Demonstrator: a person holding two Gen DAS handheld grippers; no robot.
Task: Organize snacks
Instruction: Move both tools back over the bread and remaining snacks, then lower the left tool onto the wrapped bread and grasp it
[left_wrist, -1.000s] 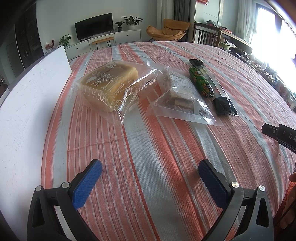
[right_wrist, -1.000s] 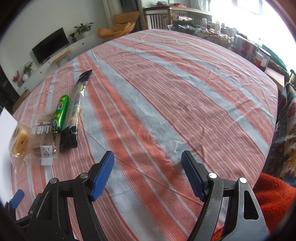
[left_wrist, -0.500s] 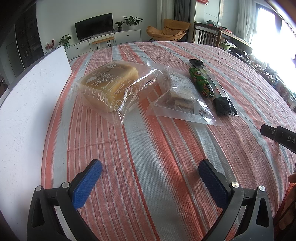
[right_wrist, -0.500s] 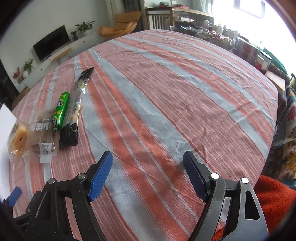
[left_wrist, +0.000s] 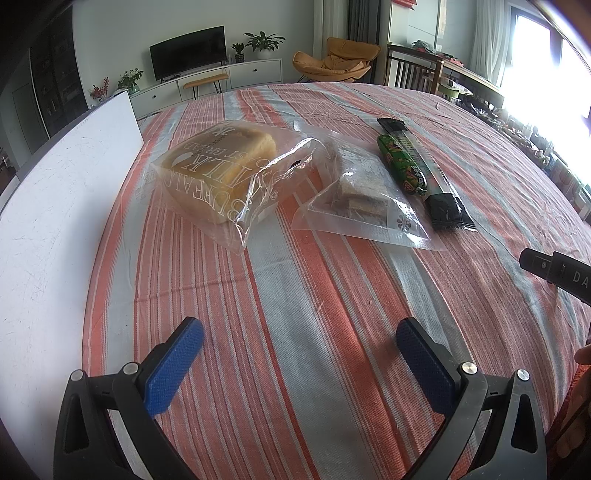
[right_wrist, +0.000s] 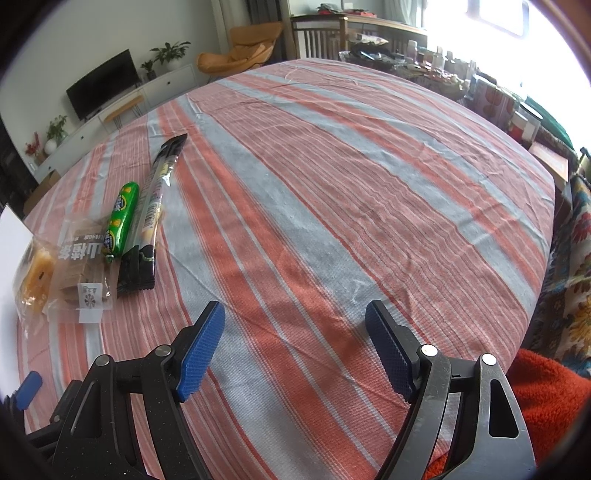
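Right gripper (right_wrist: 293, 349) jaws apart over striped tablecloth (right_wrist: 332, 206).

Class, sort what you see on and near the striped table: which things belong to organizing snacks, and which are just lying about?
Snacks: bread loaf; biscuit bag; green sausage; long black packet.
Lying about: white board; television; orange chair.
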